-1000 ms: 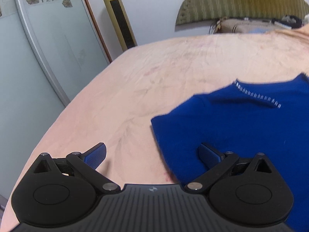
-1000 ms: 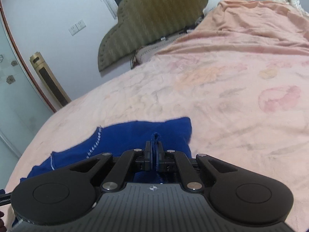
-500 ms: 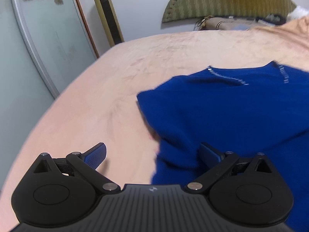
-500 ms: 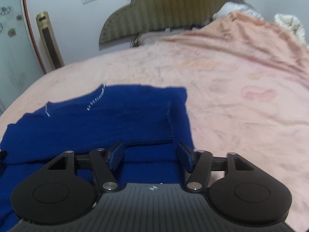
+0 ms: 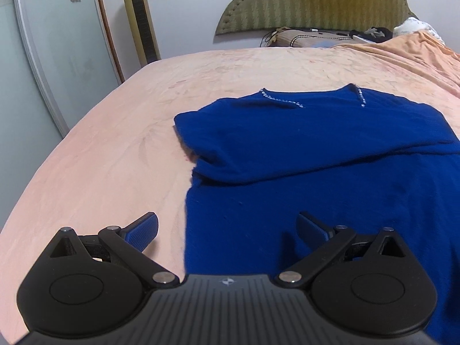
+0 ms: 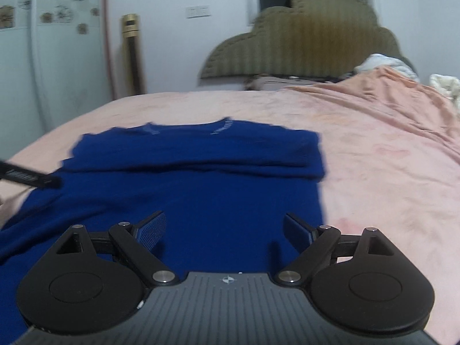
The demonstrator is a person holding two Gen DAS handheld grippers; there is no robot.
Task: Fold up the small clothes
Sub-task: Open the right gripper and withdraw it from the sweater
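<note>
Pink bed point(image 5: 95, 155), wide and soft, carrying everything. On it, blue sweater point(image 5: 316, 149) spread flat, collar toward the headboard point(image 5: 310, 0), both sleeves seemingly folded in across the chest as a thick band (exact layering hard to read). Lower body of the sweater running toward both cameras, hem out of view.

Left gripper point(image 5: 227, 230) hovering low over the left side edge, jaws wide apart, nothing between them; one finger point(image 5: 143, 228) above bare bed, the other above blue cloth. Right gripper point(image 6: 224, 230) likewise spread wide and empty, both fingers over the sweater near its right edge. Right view blurred, so probably in motion.

Possible troubles from here, judged only from this layout:
- Pinching bed cover together with the knit, because of the soft surface and the edge lying flat against it; then lifting the bed cover too.
- Taking only the top layer of the sweater, so that back and front separate and the fold comes out crooked.
- Uneven grasp height on left and right, giving a slanted fold line.
- Dragging the body upward and pulling the sleeves loose from the band.
- Catching the beaded neckline point(image 5: 281, 100), if reaching too far.
</note>
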